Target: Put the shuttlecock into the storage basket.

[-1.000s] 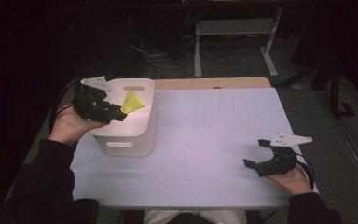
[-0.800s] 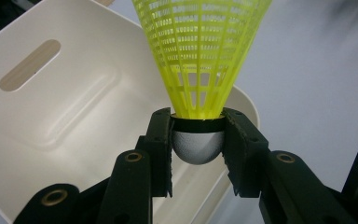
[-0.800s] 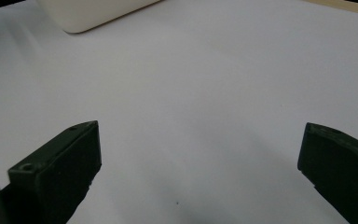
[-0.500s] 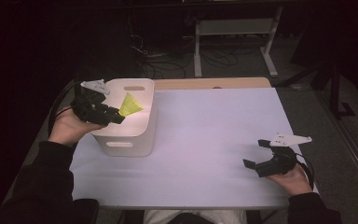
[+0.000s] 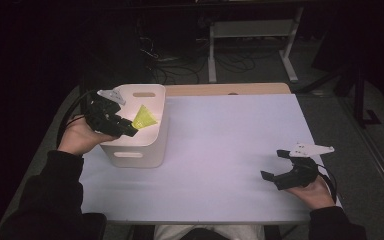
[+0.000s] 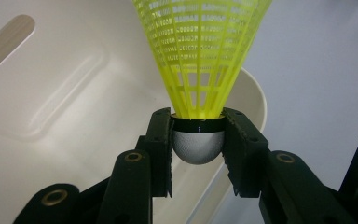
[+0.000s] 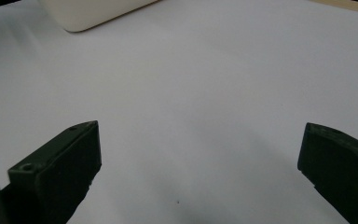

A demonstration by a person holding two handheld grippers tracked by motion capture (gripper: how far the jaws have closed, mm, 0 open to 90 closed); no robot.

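High view: one shuttlecock (image 5: 144,118), one bin (image 5: 145,150), two hand-held grippers.

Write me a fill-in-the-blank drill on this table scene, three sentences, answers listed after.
1. The left tool grips a yellow shuttlecock by its rounded ____.
2. The shuttlecock is held above the white ____.
3. The right tool rests with its jaws ____, nothing between them.

Answers: base; bin; open

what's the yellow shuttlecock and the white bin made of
The shuttlecock: its skirt looks like moulded yellow plastic, an open mesh of thin ribs. Its rounded base is whitish with a fine dimpled, matte texture, maybe foam or cork, below a black band. The bin: probably smooth, slightly glossy cream plastic, with rounded moulded corners and cut-out handles.
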